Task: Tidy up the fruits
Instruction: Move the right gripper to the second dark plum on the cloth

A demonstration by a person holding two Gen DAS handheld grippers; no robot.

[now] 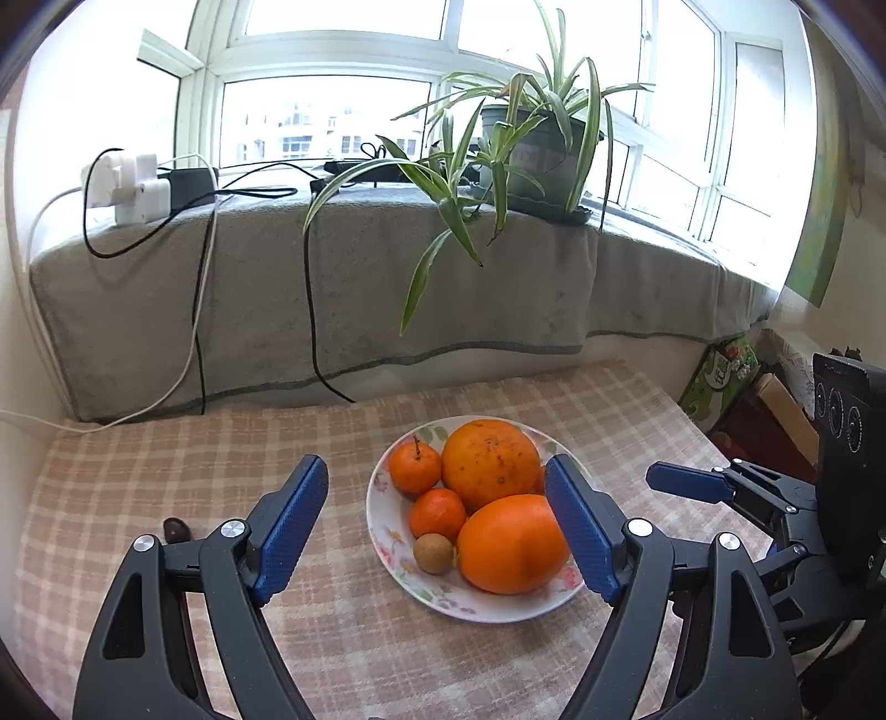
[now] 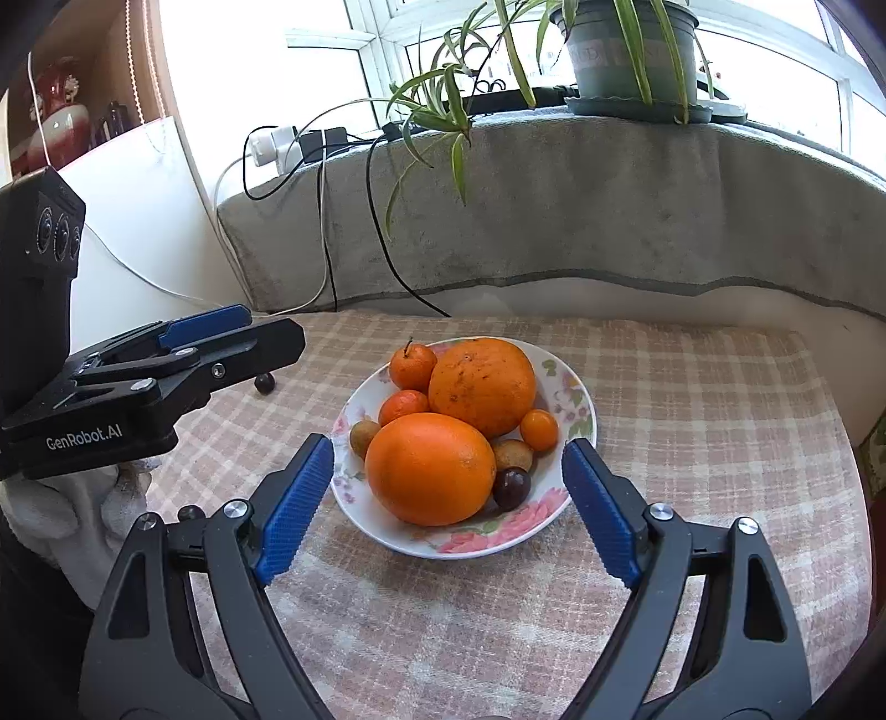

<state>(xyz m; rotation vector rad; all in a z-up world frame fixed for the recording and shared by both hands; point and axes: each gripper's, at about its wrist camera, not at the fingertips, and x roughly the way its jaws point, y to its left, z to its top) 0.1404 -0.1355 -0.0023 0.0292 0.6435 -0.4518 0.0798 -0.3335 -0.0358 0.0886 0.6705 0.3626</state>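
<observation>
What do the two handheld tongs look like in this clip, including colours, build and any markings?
Both the left tongs and the right tongs have black plastic arms with silver pivot screws and blue ribbed pads. Seen from the right wrist view, the left unit bears white "GenRobot.AI" lettering and a black camera block with round lenses.

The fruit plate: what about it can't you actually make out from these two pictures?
- Left wrist view: the left gripper's right finger covers the plate's right side, hiding the small fruits that the right wrist view shows there.
- Both views: the big oranges hide whatever lies beneath them.
- Dark fruit off the plate: partly behind gripper frames, too small to identify.
- Plant pot label: blurred, unreadable.
</observation>
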